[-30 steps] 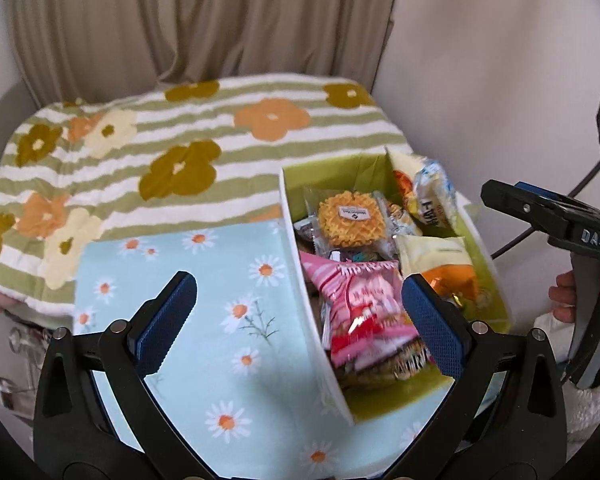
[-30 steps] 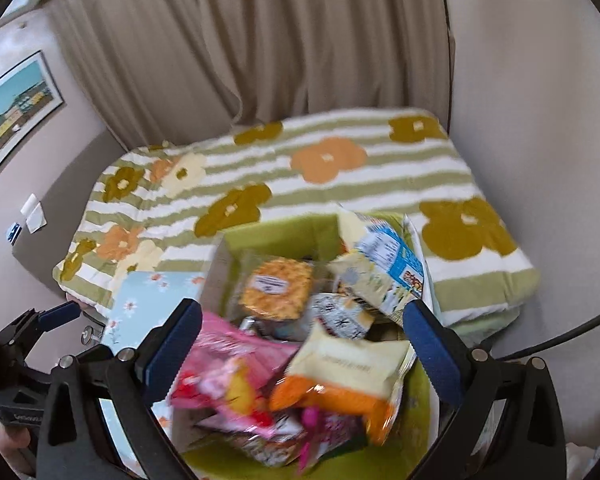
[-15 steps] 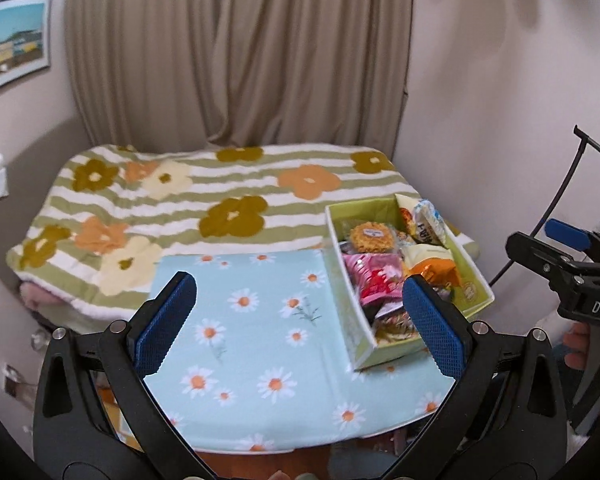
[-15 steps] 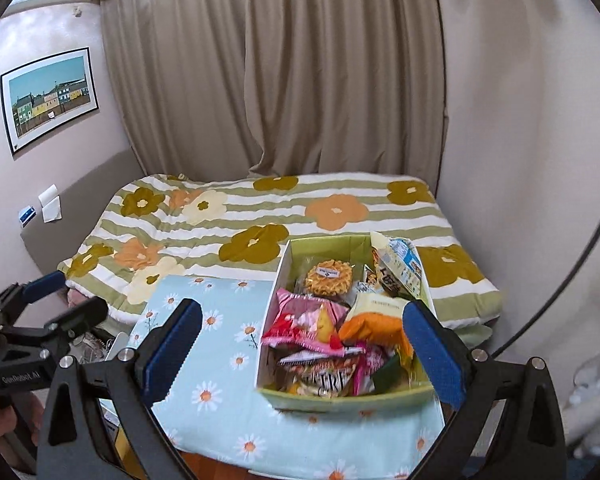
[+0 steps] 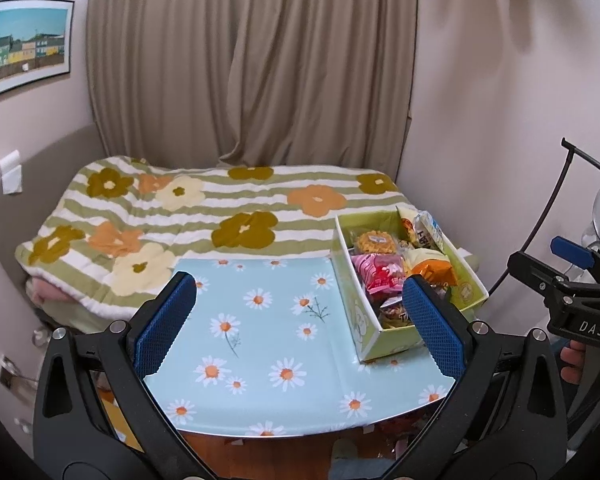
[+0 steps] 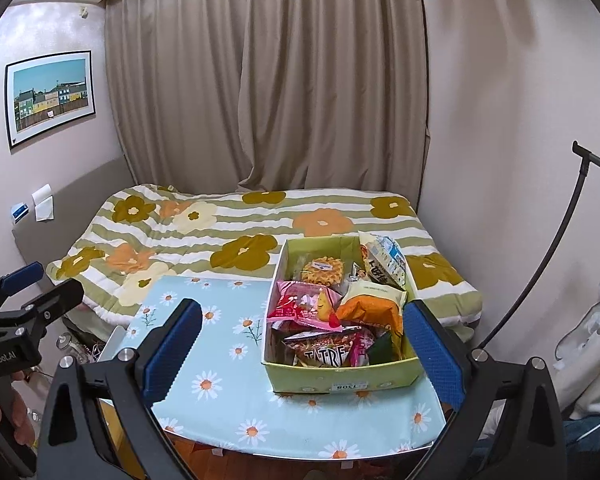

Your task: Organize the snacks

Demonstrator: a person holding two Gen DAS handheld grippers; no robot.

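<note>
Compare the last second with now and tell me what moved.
Both tools drew back and up from the green cardboard snack box: a second ago they hovered close over it; now the whole daisy-print table shows. The left tool and right tool stayed open and empty. The box and its snack packets stayed put.

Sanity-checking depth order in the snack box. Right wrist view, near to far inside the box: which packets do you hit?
Brown packet lettered in white → pink packet and orange packet, side by side → round yellow waffle snack → far wall of the green box.
</note>
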